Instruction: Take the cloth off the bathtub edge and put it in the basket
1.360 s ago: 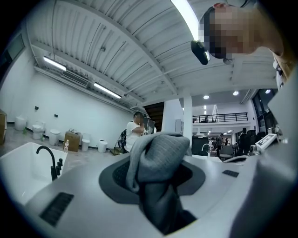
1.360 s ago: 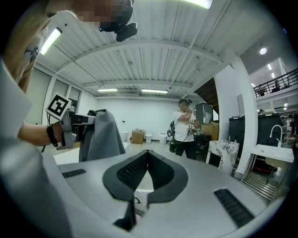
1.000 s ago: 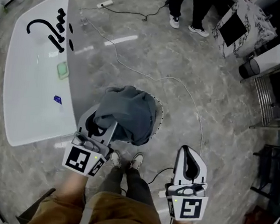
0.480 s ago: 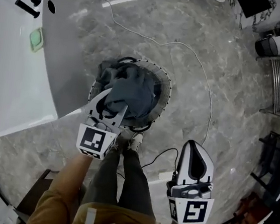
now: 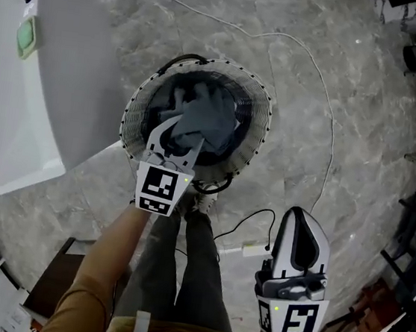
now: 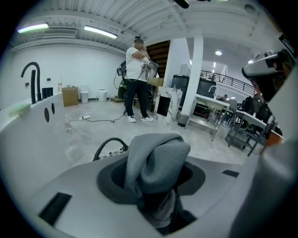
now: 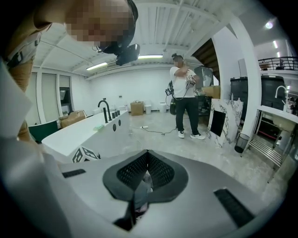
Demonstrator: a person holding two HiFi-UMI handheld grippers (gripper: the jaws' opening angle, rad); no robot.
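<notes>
"What's down on that grey marbled stone floor (image 5: 344, 35)?"

"A round black mesh basket (image 5: 264, 127), standing just beside the white bathtub (image 5: 18, 116). A thin white cable (image 5: 332, 139) curves past it, and a black cable (image 5: 250, 218) lies near the person's shoes (image 5: 202, 198)."

Large indoor test hall: freestanding bathtub (image 5: 3, 121) on open stone-look floor (image 5: 361, 143); loose cable (image 5: 331, 150); ceiling strip lights (image 6: 100, 32); mezzanine railing (image 6: 230, 82).
</notes>
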